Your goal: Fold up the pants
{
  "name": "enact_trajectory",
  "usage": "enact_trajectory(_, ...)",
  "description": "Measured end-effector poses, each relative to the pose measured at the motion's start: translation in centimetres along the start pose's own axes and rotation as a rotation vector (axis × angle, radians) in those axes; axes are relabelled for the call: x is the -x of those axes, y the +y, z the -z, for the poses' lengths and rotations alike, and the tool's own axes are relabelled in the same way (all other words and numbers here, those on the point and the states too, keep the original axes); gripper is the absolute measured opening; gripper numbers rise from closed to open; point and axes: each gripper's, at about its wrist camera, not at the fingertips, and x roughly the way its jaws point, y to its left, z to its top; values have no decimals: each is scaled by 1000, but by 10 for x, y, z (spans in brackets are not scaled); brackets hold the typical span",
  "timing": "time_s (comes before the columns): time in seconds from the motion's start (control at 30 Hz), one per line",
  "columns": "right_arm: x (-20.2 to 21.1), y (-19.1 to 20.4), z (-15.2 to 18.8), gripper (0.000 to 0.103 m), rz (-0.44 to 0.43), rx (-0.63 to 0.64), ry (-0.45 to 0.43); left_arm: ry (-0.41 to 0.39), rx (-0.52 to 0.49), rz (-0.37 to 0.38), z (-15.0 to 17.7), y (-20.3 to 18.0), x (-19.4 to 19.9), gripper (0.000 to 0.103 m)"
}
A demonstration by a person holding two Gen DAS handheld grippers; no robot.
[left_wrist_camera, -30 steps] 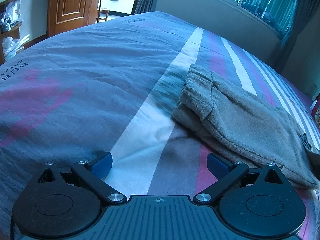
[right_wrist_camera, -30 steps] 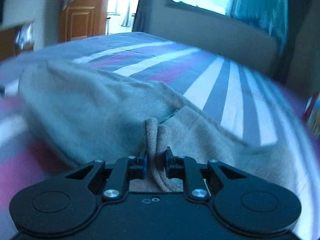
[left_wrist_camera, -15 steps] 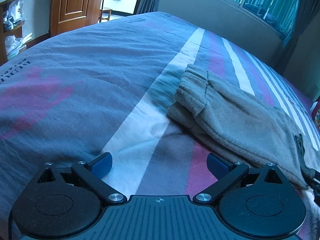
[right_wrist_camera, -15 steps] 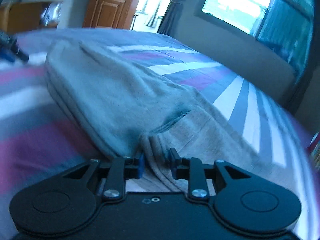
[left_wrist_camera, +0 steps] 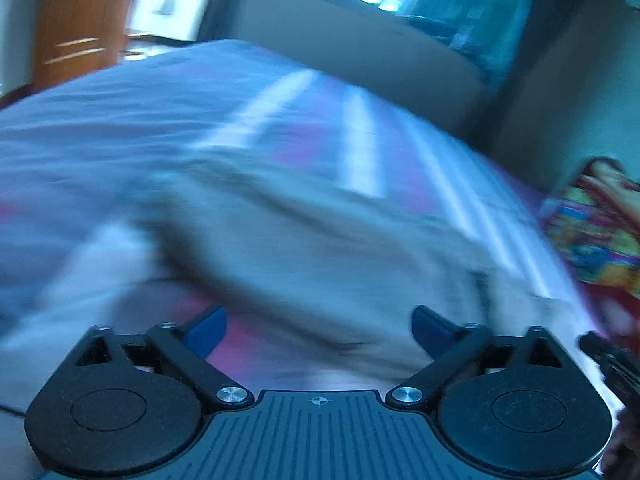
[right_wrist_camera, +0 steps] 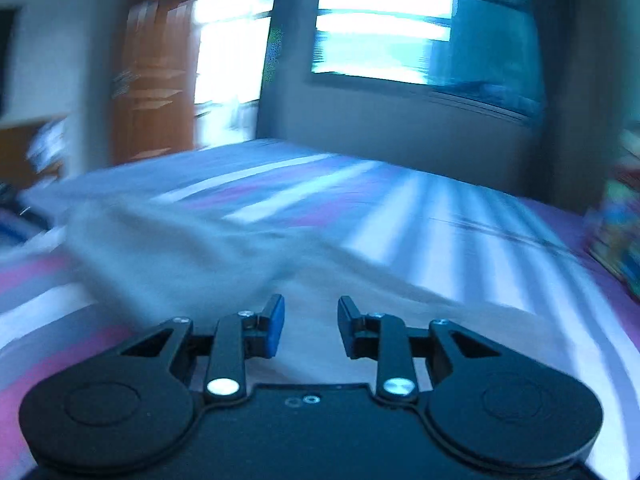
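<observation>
- Letting go is the change: a second ago my right gripper (right_wrist_camera: 311, 326) pinched a bunch of grey cloth between its pads, and now its jaws stand parted with nothing between them.
- The pants (right_wrist_camera: 208, 264) lie on the striped bedspread (right_wrist_camera: 460, 240) just ahead of that gripper, spread as a grey mass running off to the left.
- I judge this means one fold has been laid down and released, so the next grasp is yet to be chosen; how neat the fold is I cannot tell, since both views are smeared by motion.
- My left gripper (left_wrist_camera: 319, 330) was looking across bare bedspread with the pants off to the right; now it has swung so the pants (left_wrist_camera: 320, 240) fill the view straight ahead.
- Its jaws are spread wide and empty, blue pads well apart, low over the near edge of the cloth; whether they touch it I cannot tell.
- Both grippers point forward along the bed toward the window wall, held low and roughly level.
- A colourful patterned thing (left_wrist_camera: 596, 236) sits at the bed's right edge, apart from the pants.
</observation>
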Motion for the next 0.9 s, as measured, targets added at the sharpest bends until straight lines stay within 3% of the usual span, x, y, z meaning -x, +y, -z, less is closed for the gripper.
enact_trajectory(0.03, 9, -19, 3, 28, 46, -60, -6, 17, 1, 48, -1, -14, -8, 76)
enact_trajectory(0.17, 38, -89, 26, 31, 186, -296, 17, 112, 46, 268, -3, -69, -54, 75)
enact_trajectory(0.23, 50, -116, 37, 31, 224, -389, 29, 167, 63, 308, 0, -91, -77, 75)
enact_trajectory(0.37, 64, -144, 54, 31, 184, -483, 41, 289, 54, 283, 8, -116, -121, 75)
enact_trajectory(0.5, 58, -158, 67, 31, 161, -591, 75, 317, 0, 228, 10, -131, -134, 75)
enact_trajectory(0.6, 56, -164, 78, 32, 138, -647, 89, 338, 43, 258, 10, -132, -143, 76)
enact_trajectory(0.7, 52, -167, 85, 34, 122, -687, 105, 346, 159, 329, 14, -120, -155, 73)
enact_trajectory(0.73, 52, -168, 86, 34, 122, -692, 106, 345, 197, 352, 16, -116, -159, 53)
enact_trajectory(0.77, 52, -168, 87, 35, 121, -697, 106, 361, 236, 372, 19, -114, -164, 41)
enact_trajectory(0.8, 53, -168, 88, 35, 121, -699, 105, 370, 261, 381, 24, -113, -166, 14)
enact_trajectory(0.83, 53, -168, 89, 36, 122, -698, 106, 356, 262, 396, 28, -113, -165, 10)
enact_trajectory(0.9, 55, -171, 90, 36, 125, -703, 106, 258, 270, 494, 34, -112, -151, 10)
